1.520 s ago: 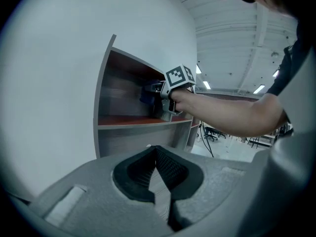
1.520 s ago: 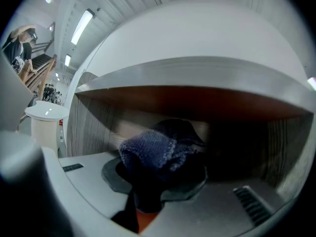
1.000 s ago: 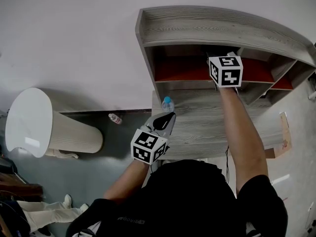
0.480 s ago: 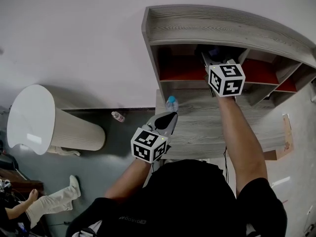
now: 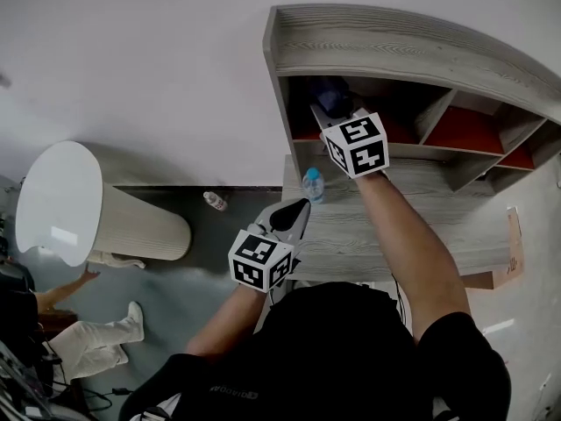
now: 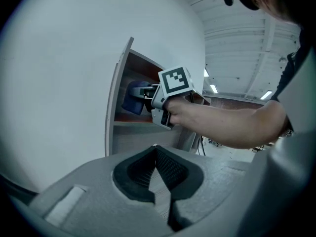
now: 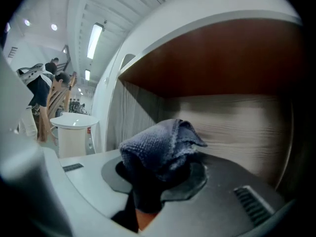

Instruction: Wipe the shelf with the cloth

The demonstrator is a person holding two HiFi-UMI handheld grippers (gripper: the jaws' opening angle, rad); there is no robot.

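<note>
A grey wooden shelf unit [image 5: 394, 46] with red-floored compartments hangs on the white wall. My right gripper [image 5: 336, 112] reaches into the leftmost compartment, shut on a bunched dark blue cloth [image 7: 160, 149], also seen as a blue cloth [image 5: 331, 97] and as the cloth [image 6: 133, 97] from the left gripper view. The cloth sits near the compartment's left wall [image 7: 136, 117]. My left gripper [image 5: 294, 217] hovers shut and empty over the lower shelf board [image 5: 412, 226], its jaws [image 6: 159, 174] pressed together.
A small water bottle [image 5: 313, 184] stands at the left end of the lower board. A white round table [image 5: 57, 213] stands on the floor at left, with another bottle [image 5: 215, 201] on the floor. A person's legs [image 5: 79, 358] show at bottom left.
My right gripper with the cloth has slid left along the upper shelf, from the middle compartment into the leftmost one. The left gripper has stayed put.
</note>
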